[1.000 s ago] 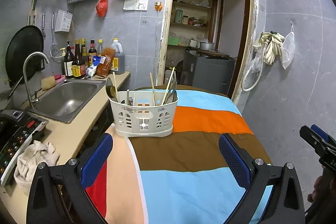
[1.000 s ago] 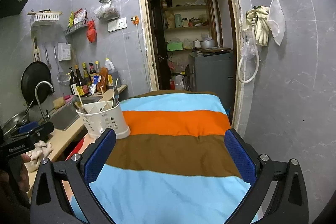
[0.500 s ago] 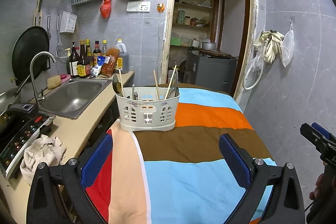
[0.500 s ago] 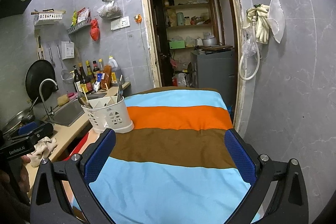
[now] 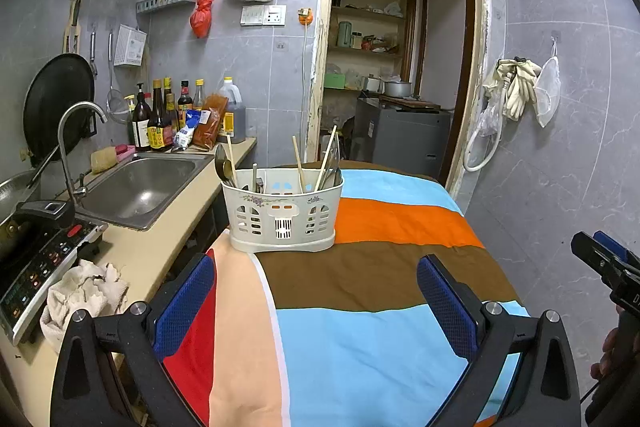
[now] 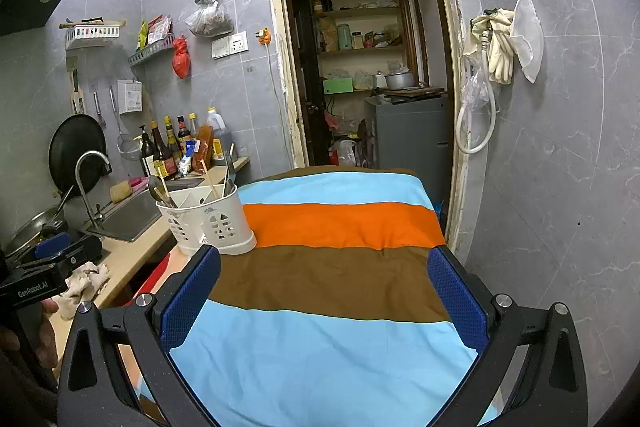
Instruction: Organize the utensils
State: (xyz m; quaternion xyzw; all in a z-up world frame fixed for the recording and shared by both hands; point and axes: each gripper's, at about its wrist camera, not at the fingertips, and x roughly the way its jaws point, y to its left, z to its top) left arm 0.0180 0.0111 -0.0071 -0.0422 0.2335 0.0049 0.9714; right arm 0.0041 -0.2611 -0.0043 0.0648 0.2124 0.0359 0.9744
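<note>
A cream plastic utensil caddy (image 5: 282,213) stands on the striped cloth (image 5: 360,307) at the table's left side; it also shows in the right wrist view (image 6: 208,221). It holds spoons (image 5: 223,167), chopsticks (image 5: 325,159) and other metal utensils, all upright. My left gripper (image 5: 316,301) is open and empty, held above the cloth a little short of the caddy. My right gripper (image 6: 322,297) is open and empty over the cloth's middle, with the caddy to its front left.
A counter on the left carries a steel sink (image 5: 138,189) with a tap, sauce bottles (image 5: 158,123), an induction cooker (image 5: 36,259) and a crumpled rag (image 5: 82,297). A doorway (image 6: 360,67) opens behind the table. Gloves and a hose (image 6: 492,67) hang on the right wall.
Both grippers have drawn back and risen a little from the caddy, so it looks smaller and farther. Both stay open and empty.
</note>
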